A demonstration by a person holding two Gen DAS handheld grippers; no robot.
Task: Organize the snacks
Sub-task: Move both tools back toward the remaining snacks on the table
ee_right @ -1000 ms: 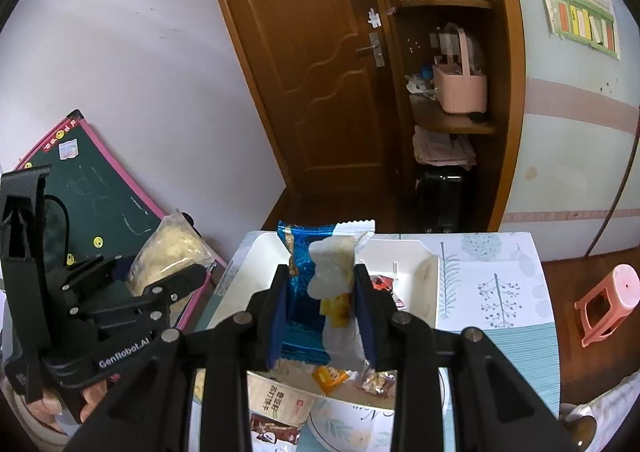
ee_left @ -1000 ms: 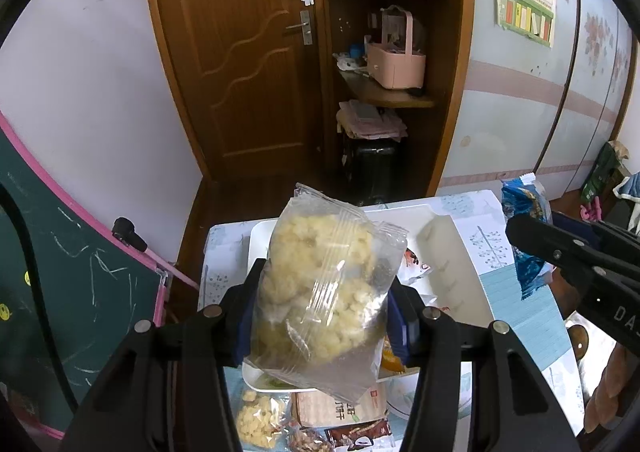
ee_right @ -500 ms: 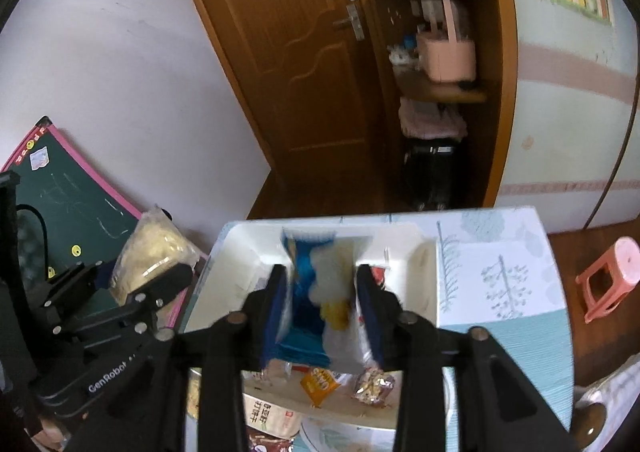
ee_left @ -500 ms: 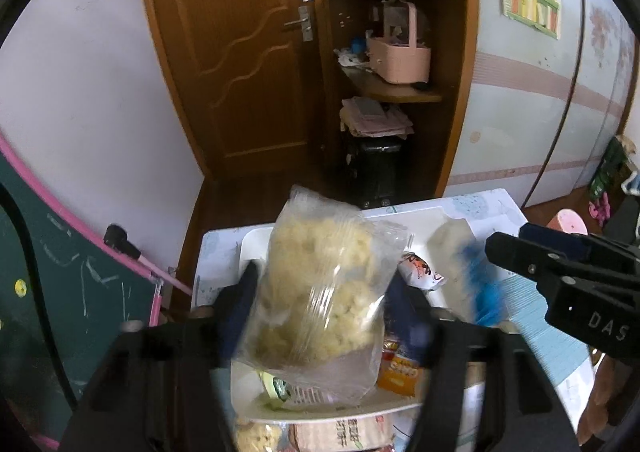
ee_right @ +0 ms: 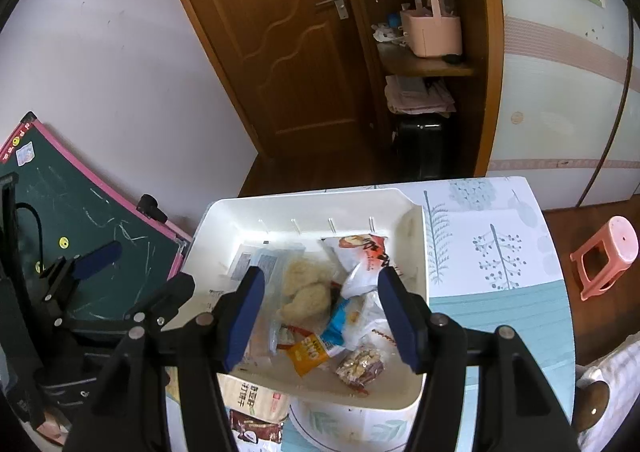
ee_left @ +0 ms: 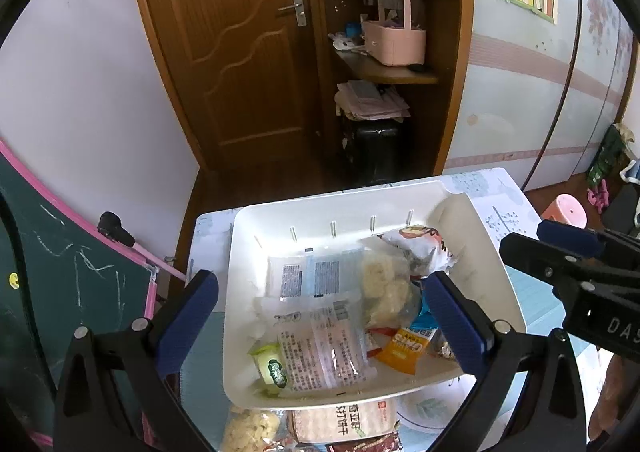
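We hold both claws above the shallow white plastic tray (ee_left: 476, 219) that sits on the table with the tree-print cloth (ee_right: 492, 236). Our left claw (ee_left: 322, 318) stands wide, its jaws opening and nothing pressed between its blue pads. The clear bag of pale yellow puffed snacks (ee_left: 386, 286) lies in the tray, leaning on the other packets, with a flat clear packet printed in black text (ee_left: 320, 344) beside it and a small green-and-white wrapped sweet (ee_left: 272, 366) at the near left corner. Our right claw (ee_right: 322, 320) is partly spread, its jaws opening too, gripping nothing. Below it in the tray rest the blue-and-white snack pouch (ee_right: 340, 322), an orange sachet (ee_right: 310, 352) and a small clear packet of nuts (ee_right: 360, 366). More packets lie on the table just in front of the tray.
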